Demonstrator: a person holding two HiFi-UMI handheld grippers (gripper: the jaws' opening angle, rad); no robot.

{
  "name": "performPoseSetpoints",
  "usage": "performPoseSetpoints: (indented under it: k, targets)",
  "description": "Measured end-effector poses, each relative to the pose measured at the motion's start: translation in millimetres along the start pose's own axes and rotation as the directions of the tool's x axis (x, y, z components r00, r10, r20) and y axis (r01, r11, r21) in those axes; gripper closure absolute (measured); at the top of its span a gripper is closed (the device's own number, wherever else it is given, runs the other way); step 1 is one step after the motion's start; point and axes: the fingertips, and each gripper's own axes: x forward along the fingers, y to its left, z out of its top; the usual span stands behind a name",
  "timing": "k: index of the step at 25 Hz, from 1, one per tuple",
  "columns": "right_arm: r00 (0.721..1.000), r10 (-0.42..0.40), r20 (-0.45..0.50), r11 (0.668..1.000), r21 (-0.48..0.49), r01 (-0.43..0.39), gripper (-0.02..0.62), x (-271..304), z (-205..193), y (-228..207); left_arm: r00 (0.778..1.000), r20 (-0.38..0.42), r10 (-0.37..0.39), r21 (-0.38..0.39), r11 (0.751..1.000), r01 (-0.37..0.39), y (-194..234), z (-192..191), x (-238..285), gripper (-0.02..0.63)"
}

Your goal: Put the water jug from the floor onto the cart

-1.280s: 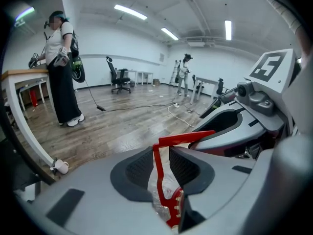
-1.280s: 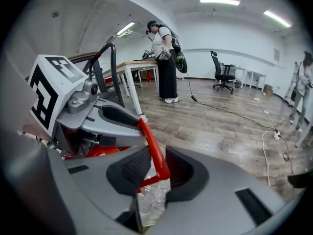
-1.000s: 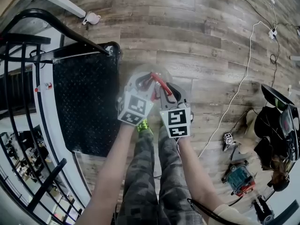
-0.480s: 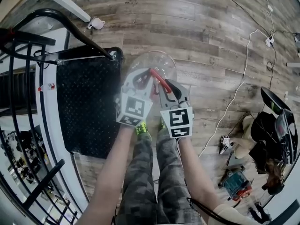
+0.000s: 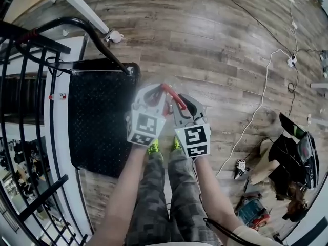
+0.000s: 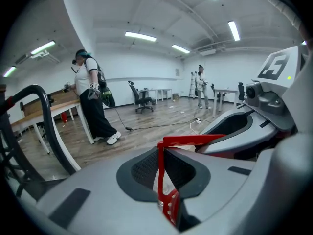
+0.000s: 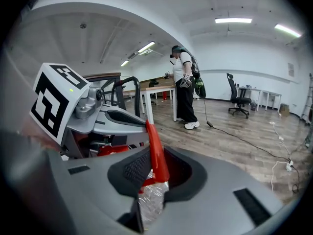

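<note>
The water jug is clear plastic (image 7: pixel 150 199) with a red carrying handle (image 5: pixel 172 93). Both grippers hold that handle side by side, above the wooden floor and just right of the cart. My left gripper (image 5: pixel 157 89) is shut on the handle's left part, and the red bar (image 6: pixel 191 140) runs across its jaws. My right gripper (image 5: pixel 179 99) is shut on the red strap (image 7: pixel 155 151), with the crinkled jug top just below it. In the head view the grippers hide most of the jug's body. The cart's black platform (image 5: pixel 95 121) lies to the left.
The cart's black push handle (image 5: pixel 87 33) arches over its far end, and a black railing (image 5: pixel 20 86) runs along the left. A white cable (image 5: pixel 256 111), tools (image 5: pixel 252 210) and dark bags (image 5: pixel 294 152) lie on the floor to the right. A person (image 6: pixel 93 106) stands by a table.
Both grippers have risen together with the red handle between them, and the jug has come up off the floor. The floor and cart now look farther below.
</note>
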Motion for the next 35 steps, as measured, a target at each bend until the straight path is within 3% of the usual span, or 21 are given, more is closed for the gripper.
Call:
performPoseSetpoints:
  k: [16,35]
  targets:
    - [0.990,0.138,0.042,0.989,-0.063,-0.135,0.523,-20,61,28,0.988,0.011,0.153,-0.031,0.988,-0.152,26,43,-54,0.569]
    - [0.953,0.297,0.067,0.947,-0.146,-0.285,0.523,-5,87,78,0.947,-0.008,0.321,-0.088,0.943,-0.320,64,32,-103,0.569]
